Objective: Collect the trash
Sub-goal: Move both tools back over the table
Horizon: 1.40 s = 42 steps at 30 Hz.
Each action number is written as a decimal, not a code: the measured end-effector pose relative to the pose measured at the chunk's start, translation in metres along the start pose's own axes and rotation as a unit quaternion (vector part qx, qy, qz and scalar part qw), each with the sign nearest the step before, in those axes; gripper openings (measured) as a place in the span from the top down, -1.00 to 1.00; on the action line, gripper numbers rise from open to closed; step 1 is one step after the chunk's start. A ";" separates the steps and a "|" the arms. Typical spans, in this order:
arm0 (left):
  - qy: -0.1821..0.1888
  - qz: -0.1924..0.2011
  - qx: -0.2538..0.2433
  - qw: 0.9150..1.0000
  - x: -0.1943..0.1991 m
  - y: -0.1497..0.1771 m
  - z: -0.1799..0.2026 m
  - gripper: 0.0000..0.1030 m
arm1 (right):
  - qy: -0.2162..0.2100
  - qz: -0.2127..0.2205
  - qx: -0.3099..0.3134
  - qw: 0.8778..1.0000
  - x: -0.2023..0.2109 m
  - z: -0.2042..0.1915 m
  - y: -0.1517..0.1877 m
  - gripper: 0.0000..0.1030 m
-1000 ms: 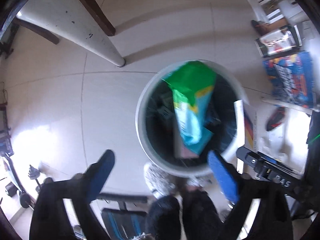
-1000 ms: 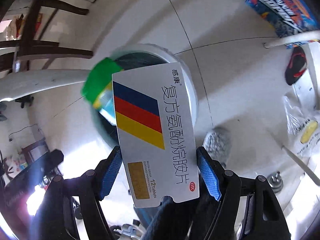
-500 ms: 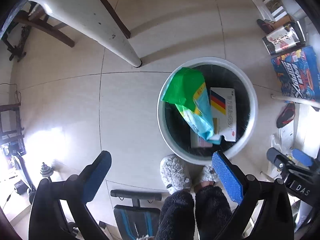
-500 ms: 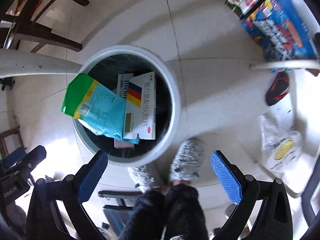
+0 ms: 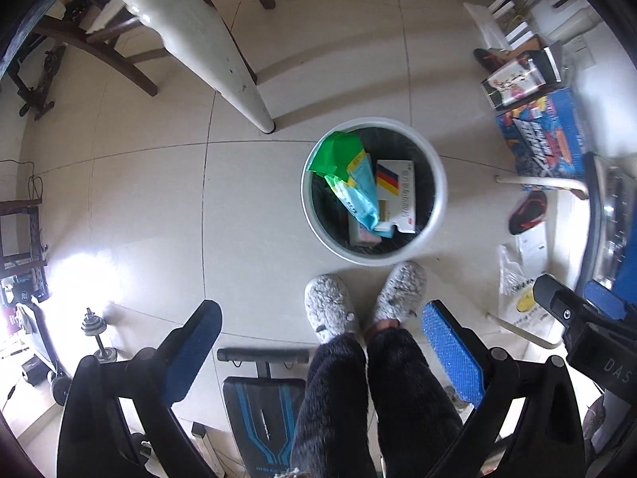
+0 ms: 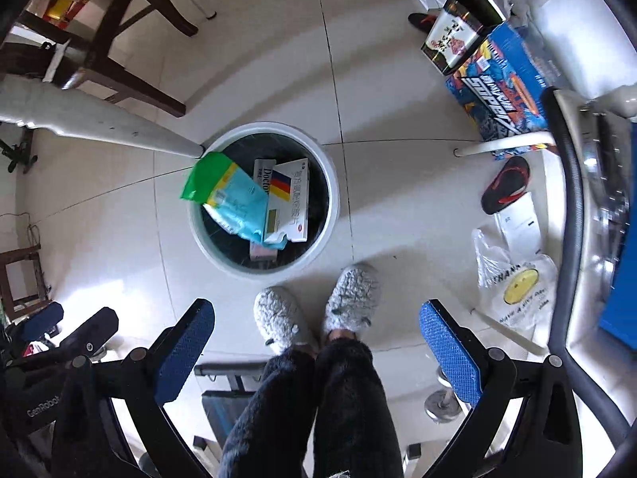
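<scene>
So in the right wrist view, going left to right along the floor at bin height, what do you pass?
White table leg → green and blue packet → striped medicine box → bin → black and red slipper.

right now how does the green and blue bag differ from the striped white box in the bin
The green and blue bag is soft and crumpled; the striped white box is flat and rigid. The bag's green end pokes out over the bin rim; the box lies wholly inside. The bag overlaps the box's edge. Both rest on other trash.

A home room: tiled floor point(image 5: 151, 207), fuzzy slippers point(image 6: 352, 298), wooden chair point(image 6: 119, 59), dumbbell point(image 5: 97, 334), trash bin point(image 5: 436, 203).
</scene>
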<state>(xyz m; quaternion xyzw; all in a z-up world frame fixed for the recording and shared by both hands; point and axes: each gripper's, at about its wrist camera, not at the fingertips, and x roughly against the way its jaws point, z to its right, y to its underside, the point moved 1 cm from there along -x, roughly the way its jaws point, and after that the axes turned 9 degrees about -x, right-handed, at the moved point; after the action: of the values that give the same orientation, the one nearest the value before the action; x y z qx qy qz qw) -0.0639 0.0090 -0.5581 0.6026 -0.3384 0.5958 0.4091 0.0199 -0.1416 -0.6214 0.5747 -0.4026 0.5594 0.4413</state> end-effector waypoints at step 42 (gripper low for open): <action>0.004 0.184 -0.019 0.983 0.341 -0.381 0.074 -0.98 | -0.086 0.166 -0.099 0.977 0.439 0.079 -0.363 -1.00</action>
<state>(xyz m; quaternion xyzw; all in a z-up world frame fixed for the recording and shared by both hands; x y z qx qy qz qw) 0.3307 0.1361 -0.2501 0.5199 -0.4527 0.6569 0.3055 0.4119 -0.0998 -0.2025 0.4995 -0.5823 0.5308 0.3601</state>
